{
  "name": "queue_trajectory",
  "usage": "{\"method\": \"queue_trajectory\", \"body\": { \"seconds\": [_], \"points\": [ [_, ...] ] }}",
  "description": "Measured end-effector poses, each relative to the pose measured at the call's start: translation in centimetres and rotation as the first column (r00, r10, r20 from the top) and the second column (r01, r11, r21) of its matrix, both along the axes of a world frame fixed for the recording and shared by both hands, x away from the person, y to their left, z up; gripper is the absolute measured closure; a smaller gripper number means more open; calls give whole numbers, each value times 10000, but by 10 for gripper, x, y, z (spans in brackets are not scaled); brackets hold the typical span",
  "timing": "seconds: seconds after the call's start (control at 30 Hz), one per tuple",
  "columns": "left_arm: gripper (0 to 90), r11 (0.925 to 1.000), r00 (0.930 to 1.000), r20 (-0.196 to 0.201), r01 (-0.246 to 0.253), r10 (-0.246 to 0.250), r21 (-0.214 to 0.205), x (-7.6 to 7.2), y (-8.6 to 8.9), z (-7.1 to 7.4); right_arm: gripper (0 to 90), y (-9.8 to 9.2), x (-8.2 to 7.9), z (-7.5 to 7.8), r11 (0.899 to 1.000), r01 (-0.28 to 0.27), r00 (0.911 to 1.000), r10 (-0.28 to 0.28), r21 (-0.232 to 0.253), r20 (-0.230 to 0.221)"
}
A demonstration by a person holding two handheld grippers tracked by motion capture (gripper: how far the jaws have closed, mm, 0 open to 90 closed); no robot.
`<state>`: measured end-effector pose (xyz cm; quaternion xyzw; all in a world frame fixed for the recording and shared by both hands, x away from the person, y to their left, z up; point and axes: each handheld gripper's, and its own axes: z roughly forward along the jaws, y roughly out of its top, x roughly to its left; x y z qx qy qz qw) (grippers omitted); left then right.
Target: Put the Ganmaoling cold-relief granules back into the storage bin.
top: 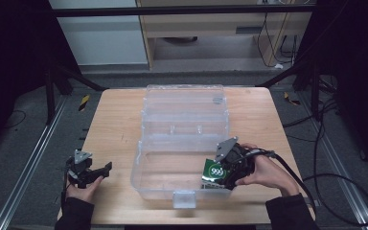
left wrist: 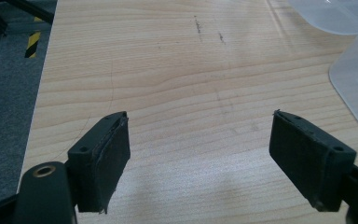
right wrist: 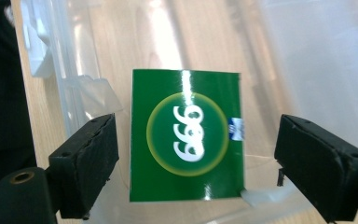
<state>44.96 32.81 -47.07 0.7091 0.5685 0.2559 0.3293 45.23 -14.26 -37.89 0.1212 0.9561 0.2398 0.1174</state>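
Right claw (top: 219,176) partly hides green packet (top: 214,173) in high view; small blue mark (right wrist: 235,129) on packet unreadable. Box (left wrist: 354,79) cut by frame edge.

I am holding my left gripper (top: 98,173) low at the lower left of the high view, my left hand (top: 80,190) cupping it from beneath and my dark sleeve entering from the bottom edge. Its jaws are standing wide apart with nothing between them. My right hand (top: 268,173) is wrapping around my right gripper (top: 220,175) at the lower right, pointing it toward the frame's centre. Its jaws are also spread wide, gripping nothing.
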Motion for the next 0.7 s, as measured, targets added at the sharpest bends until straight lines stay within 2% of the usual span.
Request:
{"method": "queue_trajectory", "body": {
  "seconds": [0.03, 0.1, 0.13, 0.17, 0.2, 0.27, 0.3, 0.33, 0.37, 0.53, 0.57, 0.6, 0.63, 0.67, 0.7],
  "points": [
    [196, 10000, 10000, 5, 4, -4, 4, 0, 0, 0, 110, -5, -3, 6, 9995, 196, 9996, -201, 246, 210],
    [196, 10000, 10000, 5, 2, -2, 3, 0, 0, 0, 105, -8, -5, 9, 9987, 284, 9990, -298, 422, 328],
    [196, 10000, 10000, 5, 0, 0, 4, 0, 0, 0, 96, -16, -8, 14, 9949, 522, 9974, -563, 868, 459],
    [196, 10000, 10000, 5, 0, 0, 4, 0, 0, 0, 96, -16, -8, 14, 9949, 522, 9974, -563, 868, 459],
    [196, 10000, 10000, -1, 4, -4, 23, 0, 0, 0, 83, -24, -11, 17, 9896, 757, 9948, -833, 1222, 585],
    [196, 10000, 10000, -4, 4, -4, 23, 0, -1, 0, 72, -29, -12, 18, 9872, 871, 9933, -963, 1333, 640],
    [196, 10000, 10000, -7, -2, 3, 22, 0, -1, 0, 68, -32, -13, 18, 9837, 1017, 9911, -1130, 1485, 699],
    [196, 10000, 10000, -7, 0, 0, 23, 0, 0, 0, 60, -40, -15, 18, 9743, 1314, 9854, -1484, 1829, 829],
    [197, 10000, 10000, -7, 0, 0, 23, 0, 0, 0, 60, -40, -15, 18, 9743, 1314, 9854, -1484, 1829, 829],
    [200, 10000, 10000, -6, 5, -5, 19, 0, 0, 0, 46, -62, -18, 12, 9381, 2400, 9580, -2705, 2496, 953],
    [201, 10000, 10000, -4, 5, -5, 22, 0, -1, 0, 45, -67, -19, 9, 9257, 2650, 9501, -2984, 2698, 909],
    [202, 10000, 10000, -6, 9, -9, 17, 0, -1, 0, 41, -74, -20, 5, 9098, 2970, 9386, -3339, 2899, 863],
    [202, 10000, 10000, -8, 10, -10, 21, 0, -1, 0, 41, -74, -20, 5, 9098, 2970, 9386, -3339, 2899, 863],
    [203, 10000, 10000, -5, 11, -11, 19, 0, -1, 0, 38, -80, -21, 1, 8947, 3226, 9281, -3632, 3089, 827],
    [203, 10000, 10000, -5, 8, -8, 18, 0, -1, 0, 38, -80, -21, 1, 8947, 3226, 9281, -3632, 3089, 827]
  ]
}}
